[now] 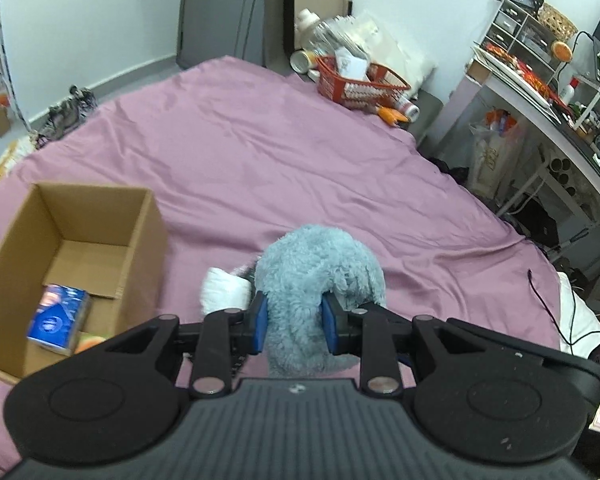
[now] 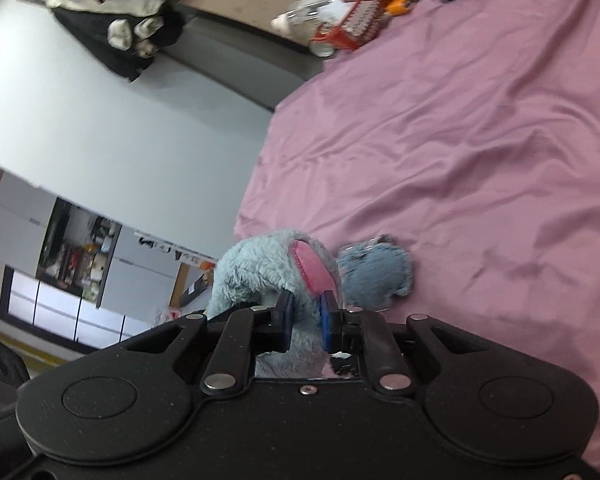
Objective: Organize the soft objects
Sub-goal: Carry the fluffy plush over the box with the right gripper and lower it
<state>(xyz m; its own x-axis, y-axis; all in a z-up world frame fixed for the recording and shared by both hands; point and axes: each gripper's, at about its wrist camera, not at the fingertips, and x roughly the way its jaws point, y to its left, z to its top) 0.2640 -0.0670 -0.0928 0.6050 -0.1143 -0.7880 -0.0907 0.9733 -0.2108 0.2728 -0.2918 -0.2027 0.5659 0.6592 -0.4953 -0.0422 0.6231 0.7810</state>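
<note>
So going left to right in the left wrist view: there's an open cardboard box (image 1: 72, 264) sitting on the purple bedsheet (image 1: 240, 152), and it already has a blue packet (image 1: 58, 318) lying on its floor, plus something orange peeking at the near edge that I can't really make out. So I'd guess the sorting has started, but most of the box is bare.

Just right of the box there's a small white rolled-up thing (image 1: 225, 292), maybe a sock or cloth, resting on the sheet and partly hidden behind the plush. That one looks like it's waiting its turn.

Then the main event: the fluffy blue plush toy (image 1: 320, 280). The left gripper (image 1: 294, 320) has its blue pads squeezed into the fur, so it's clamped on it. Over in the right wrist view, the right gripper (image 2: 306, 318) is also pinched onto that plush toy (image 2: 268, 276), right by the pink inner ear (image 2: 312, 268). The toy seems lifted just above the bed, close to the box but not over it.

Far back there's a red basket (image 1: 360, 80) with clutter, not obviously part of this.

My read: early-to-mid progress. The plush has yet to go in the box, then the white bundle.
</note>
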